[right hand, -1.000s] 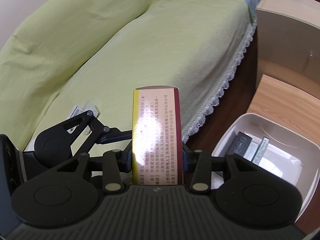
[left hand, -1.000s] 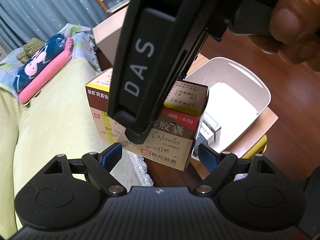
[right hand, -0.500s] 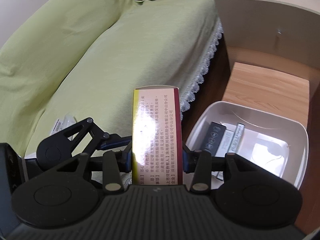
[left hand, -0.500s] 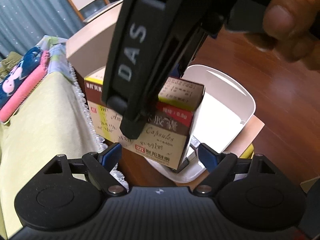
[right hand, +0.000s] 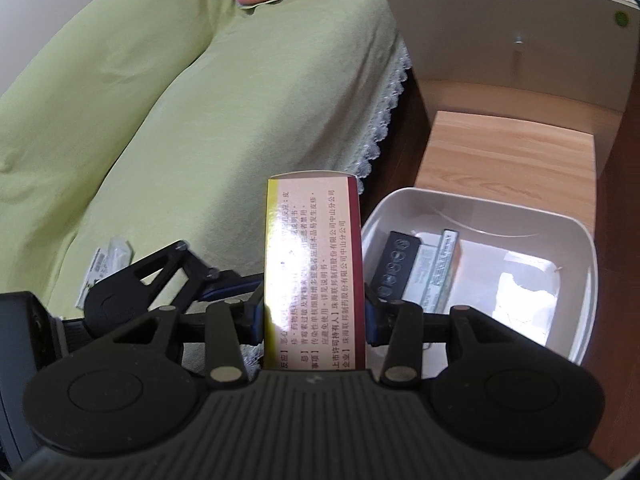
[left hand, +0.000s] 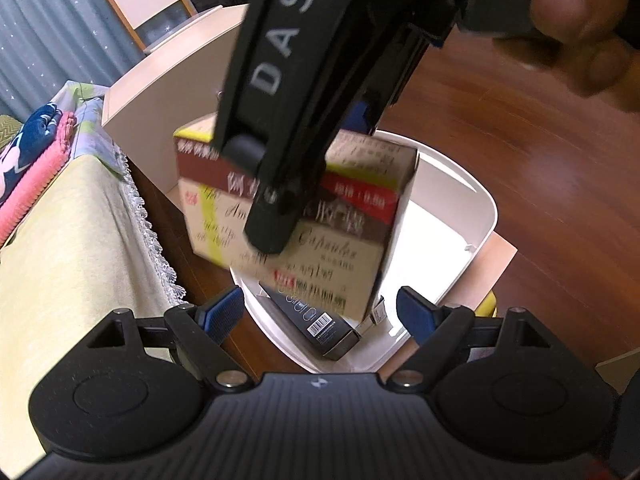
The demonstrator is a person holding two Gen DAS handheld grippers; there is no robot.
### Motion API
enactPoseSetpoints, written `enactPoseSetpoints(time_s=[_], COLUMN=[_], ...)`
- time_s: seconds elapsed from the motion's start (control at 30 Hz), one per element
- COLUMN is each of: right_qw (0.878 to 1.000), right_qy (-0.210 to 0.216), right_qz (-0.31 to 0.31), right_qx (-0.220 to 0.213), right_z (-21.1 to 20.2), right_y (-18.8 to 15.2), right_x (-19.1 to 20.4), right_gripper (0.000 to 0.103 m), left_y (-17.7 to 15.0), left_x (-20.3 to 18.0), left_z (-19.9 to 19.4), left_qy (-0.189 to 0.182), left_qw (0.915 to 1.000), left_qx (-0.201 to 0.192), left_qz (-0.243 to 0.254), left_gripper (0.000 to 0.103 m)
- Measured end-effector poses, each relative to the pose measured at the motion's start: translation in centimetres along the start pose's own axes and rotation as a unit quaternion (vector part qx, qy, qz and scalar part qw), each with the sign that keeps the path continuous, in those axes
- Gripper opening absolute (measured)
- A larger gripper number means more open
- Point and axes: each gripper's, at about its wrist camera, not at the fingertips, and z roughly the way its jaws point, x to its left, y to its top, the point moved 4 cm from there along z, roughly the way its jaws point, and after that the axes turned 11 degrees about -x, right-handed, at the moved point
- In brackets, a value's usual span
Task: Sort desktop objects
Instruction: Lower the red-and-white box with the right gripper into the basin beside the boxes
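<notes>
My right hand-held gripper (right hand: 314, 322) clamps the medicine box (right hand: 314, 276) above the white bin (right hand: 576, 240) on the wooden desk (right hand: 508, 148); my left hand-held gripper (left hand: 320, 312) gapes wide. A green-covered sofa (right hand: 180, 120) fills nine o'clock; red-brown floor (left hand: 560, 152) lies at two.

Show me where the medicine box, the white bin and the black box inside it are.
medicine box (right hand: 316, 280), right wrist view, its printed face.
white bin (right hand: 576, 300), right wrist view, right wall.
black box (right hand: 394, 264), right wrist view, its top face.
</notes>
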Motion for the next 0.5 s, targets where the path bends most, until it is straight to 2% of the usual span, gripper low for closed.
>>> enactPoseSetpoints(time_s=[0.2, 0.5], right_qw=[0.998, 0.992], right_qy=[-0.052, -0.111], right_qz=[0.020, 0.063], right_qx=[-0.017, -0.013], right_z=[0.1, 2.3], right_y=[0.4, -1.7], right_x=[-3.8, -9.0], right_gripper=[0.040, 0.040], left_y=[-0.4, 0.0], left_x=[0.7, 0.2], left_z=[0.5, 3.1], left_qy=[0.012, 0.042], left_qw=[0.9999, 0.9962], left_qx=[0.006, 0.004], left_qz=[0.007, 0.075], left_gripper=[0.084, 0.084])
